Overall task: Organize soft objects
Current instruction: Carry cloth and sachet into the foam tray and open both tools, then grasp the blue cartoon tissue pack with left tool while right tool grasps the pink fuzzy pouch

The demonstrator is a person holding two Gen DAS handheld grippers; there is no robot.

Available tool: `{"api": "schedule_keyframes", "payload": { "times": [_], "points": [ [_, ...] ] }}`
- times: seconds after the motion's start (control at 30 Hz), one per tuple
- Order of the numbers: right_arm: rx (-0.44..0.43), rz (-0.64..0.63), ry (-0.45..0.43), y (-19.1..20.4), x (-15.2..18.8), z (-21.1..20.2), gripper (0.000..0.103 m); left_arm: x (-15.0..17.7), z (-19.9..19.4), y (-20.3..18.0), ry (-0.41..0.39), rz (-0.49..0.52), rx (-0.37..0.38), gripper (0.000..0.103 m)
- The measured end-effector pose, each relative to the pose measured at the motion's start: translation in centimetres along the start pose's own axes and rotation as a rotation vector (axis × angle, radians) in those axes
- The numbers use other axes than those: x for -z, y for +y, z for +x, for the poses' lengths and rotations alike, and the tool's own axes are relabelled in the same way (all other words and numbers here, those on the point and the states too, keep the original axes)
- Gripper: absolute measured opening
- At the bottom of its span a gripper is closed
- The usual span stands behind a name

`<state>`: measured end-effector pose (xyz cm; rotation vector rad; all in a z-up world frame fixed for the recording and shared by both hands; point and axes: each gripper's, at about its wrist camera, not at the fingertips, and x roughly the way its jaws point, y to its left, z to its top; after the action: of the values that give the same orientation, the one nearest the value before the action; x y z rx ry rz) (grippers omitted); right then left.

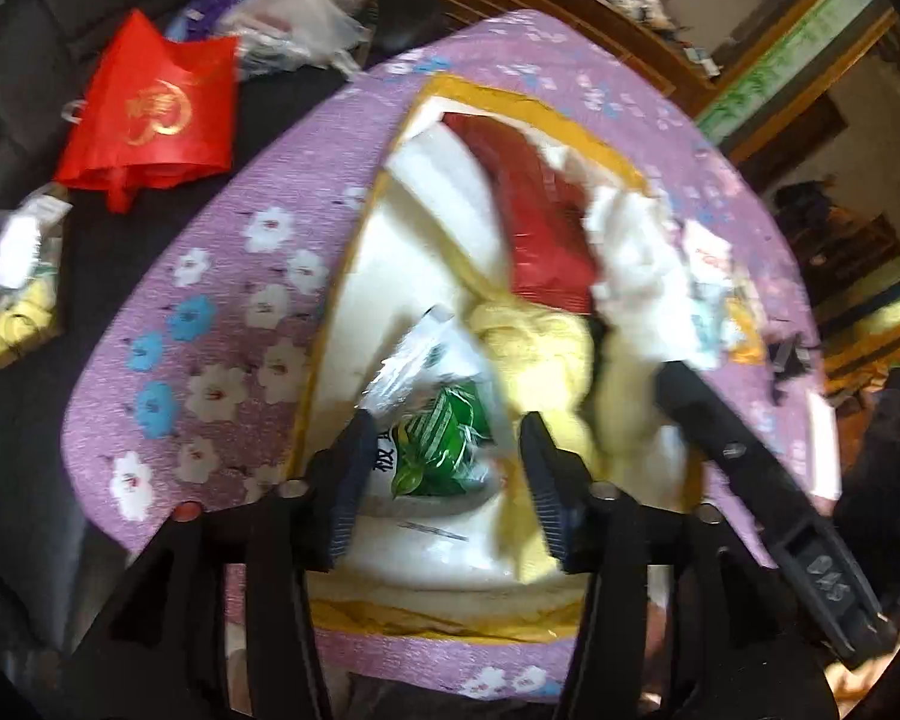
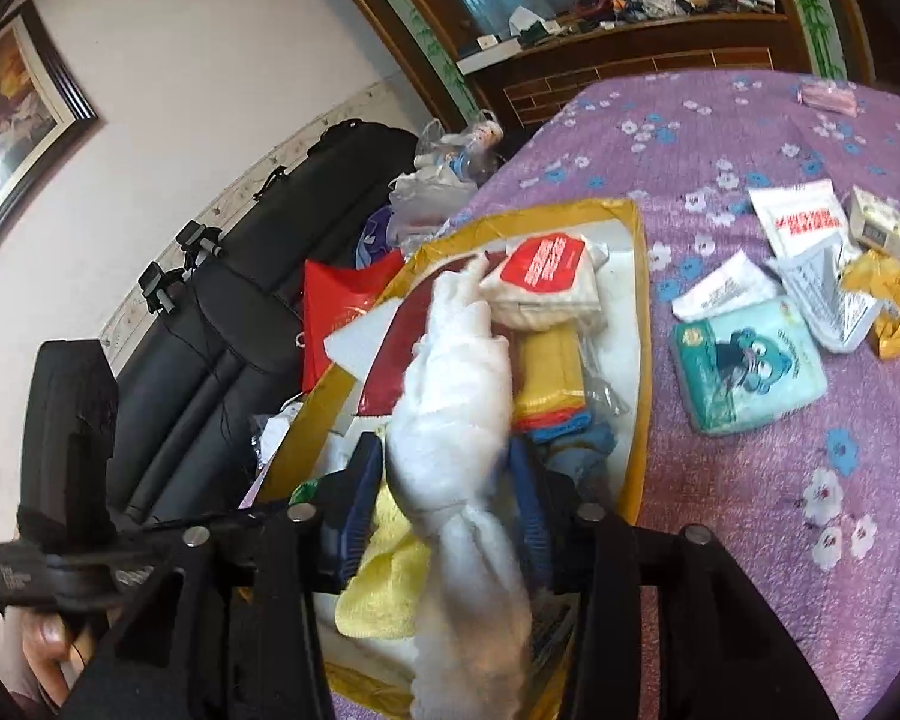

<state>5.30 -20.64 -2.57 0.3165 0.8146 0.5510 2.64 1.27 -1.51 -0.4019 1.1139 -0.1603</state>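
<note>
A yellow-rimmed box (image 1: 336, 276) sits on the purple flowered bed; it also shows in the right wrist view (image 2: 636, 276). It holds a red pack (image 1: 540, 216), a yellow towel (image 1: 540, 354) and white items. My left gripper (image 1: 444, 450) hangs over the box, jaws apart, with a green-and-white plastic packet (image 1: 438, 432) between the fingers; whether they touch it I cannot tell. My right gripper (image 2: 450, 498) is shut on a white fluffy cloth (image 2: 456, 420) above the box. The right gripper's finger (image 1: 750, 468) shows at the right of the left wrist view.
Loose packets lie on the purple bedspread (image 2: 750, 510): a teal tissue pack (image 2: 750, 372), white sachets (image 2: 798, 216), a yellow packet (image 2: 894, 306). A red bag (image 1: 156, 114) and plastic bags (image 1: 294, 24) lie on the dark sofa (image 2: 240, 300) to the left.
</note>
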Motion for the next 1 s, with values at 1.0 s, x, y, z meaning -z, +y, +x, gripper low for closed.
{"api": "schedule_keyframes", "payload": {
  "times": [1.0],
  "points": [
    [0.223,0.156,-0.177,-15.1,7.5,-18.4,0.059,5.7,1.7,-15.2,-0.019,0.31,0.277,0.07]
  ]
}}
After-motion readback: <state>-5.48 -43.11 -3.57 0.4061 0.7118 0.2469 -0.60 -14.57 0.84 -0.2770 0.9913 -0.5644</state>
